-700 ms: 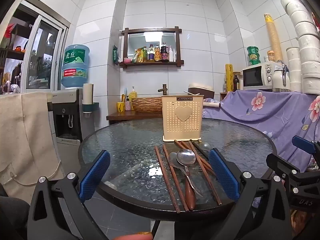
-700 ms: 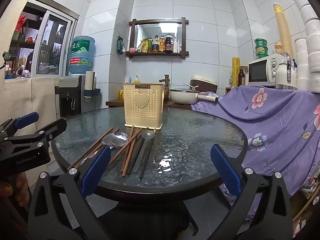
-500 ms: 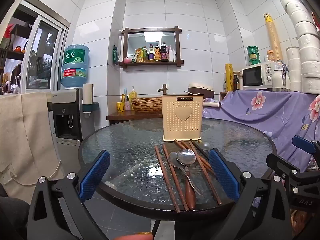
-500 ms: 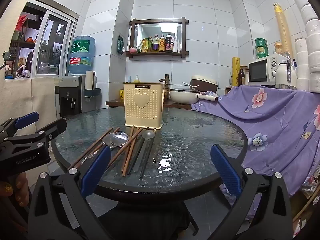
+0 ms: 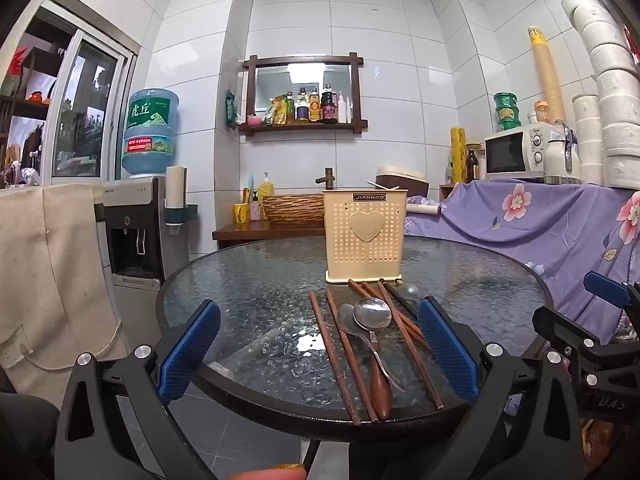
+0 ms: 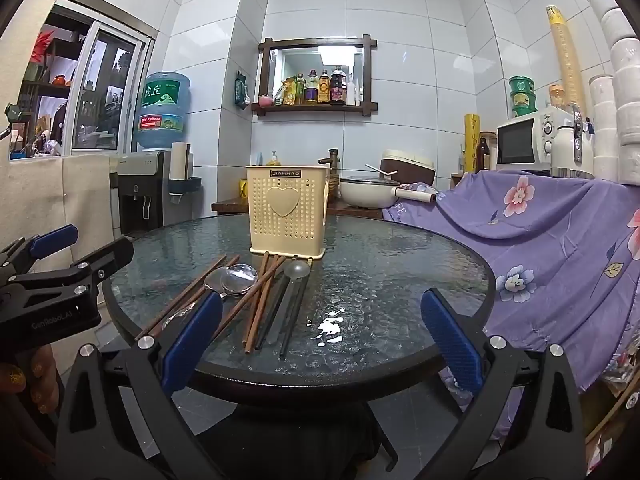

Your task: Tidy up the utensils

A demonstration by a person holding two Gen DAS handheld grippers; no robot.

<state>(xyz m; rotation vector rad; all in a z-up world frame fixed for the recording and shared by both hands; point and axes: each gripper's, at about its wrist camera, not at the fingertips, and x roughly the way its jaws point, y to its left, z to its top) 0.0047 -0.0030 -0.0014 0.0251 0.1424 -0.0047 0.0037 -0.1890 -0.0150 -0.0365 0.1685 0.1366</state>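
Two black hand-held grippers with blue padded fingers wait just short of the near rim of the round, dark-rimmed textured-glass table [image 5: 248, 280], both spread wide and holding nothing. Through the left gripper [image 5: 320, 344] the utensils lie straight ahead and a little to its right: brown wooden chopsticks [image 5: 340, 354], a steel spoon with a wooden handle [image 5: 374, 322], a second steel spoon [image 5: 346, 316] under it, and further right black chopsticks [image 6: 286, 312] and a clear ladle-shaped spoon [image 6: 297, 269]. Their long axes run from the near rim away towards the holder, roughly in line with the grippers' fingers, handle ends nearest. From the right gripper [image 6: 320, 340] the same bundle sits ahead and to its left, so the left one looks the better placed for the brown sticks, the right for the black pair. Both tools point close to level, tipped slightly down at the tabletop. Beyond the utensil tips stands the cream perforated plastic utensil holder with a heart on its front [image 5: 365, 236], upright and seemingly empty.
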